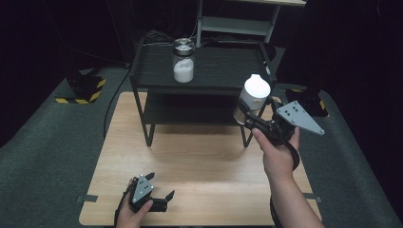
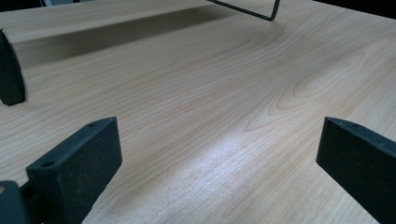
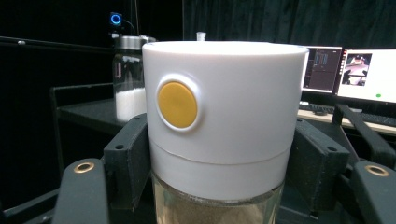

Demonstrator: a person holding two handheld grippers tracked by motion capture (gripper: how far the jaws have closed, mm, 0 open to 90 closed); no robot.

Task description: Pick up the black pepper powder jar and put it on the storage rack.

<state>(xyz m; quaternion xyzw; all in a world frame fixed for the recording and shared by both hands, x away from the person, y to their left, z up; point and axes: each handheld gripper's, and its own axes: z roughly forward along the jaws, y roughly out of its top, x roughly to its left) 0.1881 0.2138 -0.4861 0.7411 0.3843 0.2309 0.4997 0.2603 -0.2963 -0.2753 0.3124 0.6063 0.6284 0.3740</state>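
Two things could bite here imo: the right gripper (image 1: 250, 119) has its jaws clamped on a jar (image 1: 252, 99) just below its white lid, held in the air by the right front corner of the black shelf (image 1: 209, 71). The hold sits high on a smooth body, so I reckon a quick tilt could let it slide or swing. It's also close to the shelf's raised edge, so a low approach might knock the jar's bottom on it. Another jar with white powder (image 1: 183, 61) already stands on the shelf top, well left of the held one, so there's room. The held jar is clear with brownish powder inside and a yellow round button (image 3: 176, 104) on the lid. Left gripper (image 1: 160, 194) rests low on the table (image 1: 204, 161) in front of the shelf, jaws apart, holding nothing
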